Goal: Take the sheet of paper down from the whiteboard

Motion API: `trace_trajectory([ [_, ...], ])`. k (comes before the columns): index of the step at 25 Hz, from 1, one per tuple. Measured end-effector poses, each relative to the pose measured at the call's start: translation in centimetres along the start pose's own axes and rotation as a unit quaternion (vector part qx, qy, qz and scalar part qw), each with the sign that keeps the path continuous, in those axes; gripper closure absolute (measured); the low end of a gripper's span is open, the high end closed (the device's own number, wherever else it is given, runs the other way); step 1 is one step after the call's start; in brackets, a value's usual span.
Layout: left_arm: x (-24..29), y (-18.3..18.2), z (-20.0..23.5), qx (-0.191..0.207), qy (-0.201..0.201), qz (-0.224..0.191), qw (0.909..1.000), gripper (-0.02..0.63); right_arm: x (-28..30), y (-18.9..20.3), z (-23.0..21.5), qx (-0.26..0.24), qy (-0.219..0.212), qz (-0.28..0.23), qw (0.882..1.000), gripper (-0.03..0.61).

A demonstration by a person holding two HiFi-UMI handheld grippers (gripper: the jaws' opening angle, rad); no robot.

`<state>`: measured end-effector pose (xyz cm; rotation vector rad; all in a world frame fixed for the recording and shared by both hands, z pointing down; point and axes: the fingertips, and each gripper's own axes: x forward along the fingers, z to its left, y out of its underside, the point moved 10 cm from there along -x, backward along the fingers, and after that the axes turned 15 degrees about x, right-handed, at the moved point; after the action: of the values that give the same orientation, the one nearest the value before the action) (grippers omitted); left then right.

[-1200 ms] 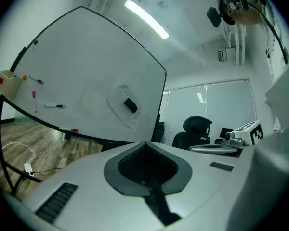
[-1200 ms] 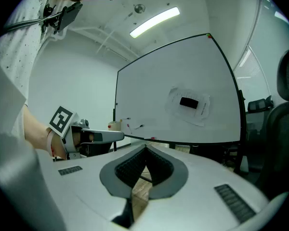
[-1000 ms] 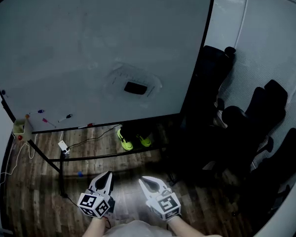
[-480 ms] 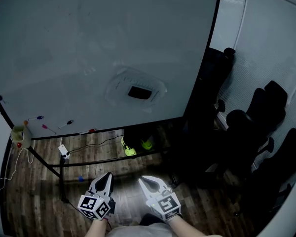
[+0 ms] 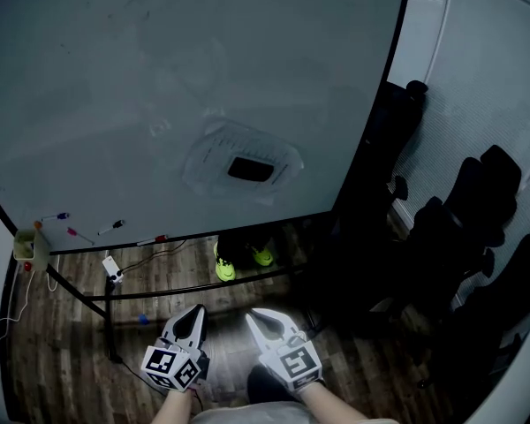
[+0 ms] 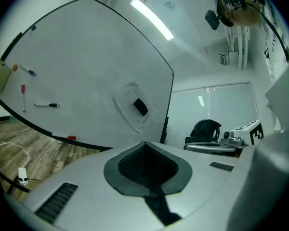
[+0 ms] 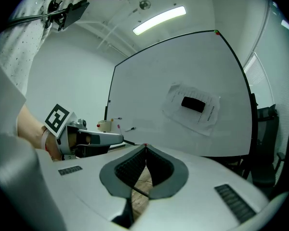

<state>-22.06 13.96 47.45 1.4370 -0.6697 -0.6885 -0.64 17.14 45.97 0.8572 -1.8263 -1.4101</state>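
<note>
The whiteboard (image 5: 115, 78) fills most of what I see ahead, tall and bare except for one thing near its lower middle. Dark chairs (image 5: 477, 210) stand along the wall to its right, and wood floor (image 5: 62, 343) runs under the board's stand.

The sheet (image 5: 208, 162) hangs flat on the board, turned a little askew, with its edges looking slightly wrinkled. A black block (image 5: 250, 169) sits on its middle and seems to be what pins it there. It is probably a magnet or an eraser, though I cannot tell which.

My left claw (image 5: 195, 311) and right claw (image 5: 253, 315) are side by side, low and close to my body, both pointing toward the board and well short of it. Each has its jaws pressed together with nothing between them.

Smallest are the markers (image 5: 110, 227) lying on the ledge at the board's lower left, well away from the sheet.

I judge this to be the approach, with nothing taken hold of yet. Next I need to close in on the board, lift a claw to the sheet's height and part its jaws. I would either pick off the block first while the other claw steadies the paper, or pinch a loose edge and draw the sheet out gently so it does not tear.
</note>
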Motion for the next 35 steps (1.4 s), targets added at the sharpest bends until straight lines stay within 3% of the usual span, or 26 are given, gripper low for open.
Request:
trace_trajectory([
  [21,12.1,-1.1,4.8,0.019,-0.039,-0.008,0.999,0.6,8.6,-3.4,-10.7,-0.012,-0.03,0.003,0.999,0.56],
  [35,18.0,-1.2,5.1,0.014,-0.067,-0.001,0.9977,0.6,11.1,-4.3,-16.2,-0.023,-0.058,0.011,0.998,0.56],
])
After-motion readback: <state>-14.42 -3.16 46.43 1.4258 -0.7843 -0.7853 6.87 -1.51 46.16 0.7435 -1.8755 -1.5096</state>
